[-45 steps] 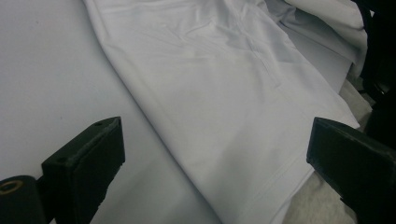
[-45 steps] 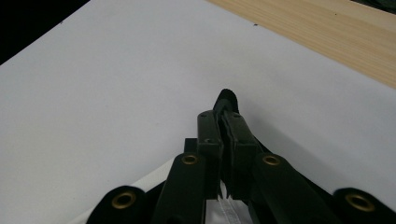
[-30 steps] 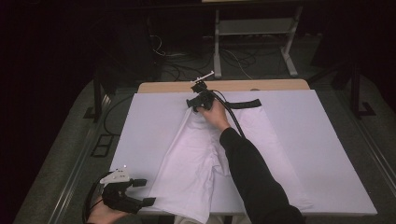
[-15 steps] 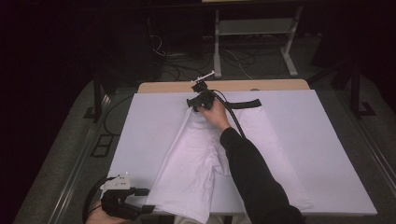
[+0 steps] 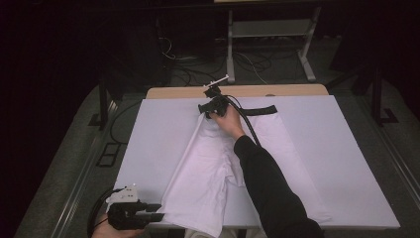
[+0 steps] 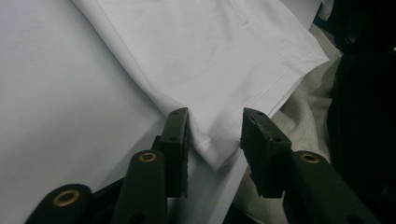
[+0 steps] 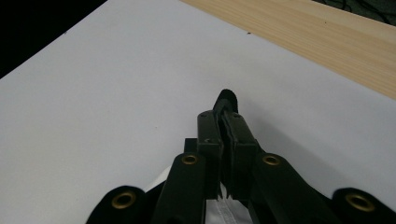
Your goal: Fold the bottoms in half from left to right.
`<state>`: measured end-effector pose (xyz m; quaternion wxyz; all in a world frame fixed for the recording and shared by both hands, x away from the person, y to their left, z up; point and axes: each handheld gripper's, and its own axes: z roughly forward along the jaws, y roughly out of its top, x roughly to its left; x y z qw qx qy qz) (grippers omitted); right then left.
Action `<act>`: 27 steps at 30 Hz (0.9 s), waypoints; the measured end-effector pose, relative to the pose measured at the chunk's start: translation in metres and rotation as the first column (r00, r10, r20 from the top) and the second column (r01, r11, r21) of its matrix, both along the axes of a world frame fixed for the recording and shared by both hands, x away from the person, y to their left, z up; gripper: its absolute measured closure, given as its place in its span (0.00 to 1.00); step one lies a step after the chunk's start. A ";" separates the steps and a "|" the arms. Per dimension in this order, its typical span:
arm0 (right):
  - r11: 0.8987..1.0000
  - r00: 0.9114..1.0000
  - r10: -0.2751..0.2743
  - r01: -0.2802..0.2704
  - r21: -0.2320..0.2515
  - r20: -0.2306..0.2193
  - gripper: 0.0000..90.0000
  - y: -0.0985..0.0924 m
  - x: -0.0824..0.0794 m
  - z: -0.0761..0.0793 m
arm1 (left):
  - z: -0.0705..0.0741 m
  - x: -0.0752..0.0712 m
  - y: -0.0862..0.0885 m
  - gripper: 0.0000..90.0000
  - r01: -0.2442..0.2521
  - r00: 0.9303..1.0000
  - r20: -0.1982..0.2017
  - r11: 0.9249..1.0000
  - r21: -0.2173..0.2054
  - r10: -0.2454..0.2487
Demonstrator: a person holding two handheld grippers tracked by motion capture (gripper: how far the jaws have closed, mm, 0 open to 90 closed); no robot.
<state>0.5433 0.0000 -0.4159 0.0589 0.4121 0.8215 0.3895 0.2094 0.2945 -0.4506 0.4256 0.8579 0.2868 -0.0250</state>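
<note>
Left gripper view: white garment (image 6: 219,60) lies smooth, corner hemmed.

Your tabletop (image 5: 163,129) is brightly lit from above while the room behind stays dark; close-up claw views look soft and slightly blurred.

Dim room. Behind the table (image 5: 346,163): grey floor (image 5: 64,163), loose cables (image 5: 198,74), a white metal stand (image 5: 270,29).
</note>
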 end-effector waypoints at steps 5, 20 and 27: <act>1.000 1.000 0.000 0.000 0.001 0.000 0.94 -0.001 0.000 0.000 | 0.000 0.002 -0.005 0.81 0.026 1.000 0.002 1.000 0.011 -0.026; 1.000 1.000 0.004 -0.004 0.015 0.006 0.94 -0.005 -0.002 0.003 | 0.003 0.010 -0.017 0.98 0.065 0.998 -0.016 0.997 0.033 -0.064; 1.000 1.000 0.001 -0.001 0.015 0.009 0.94 -0.010 -0.002 0.006 | 0.012 0.012 -0.025 0.98 0.095 0.995 -0.005 0.995 0.010 -0.095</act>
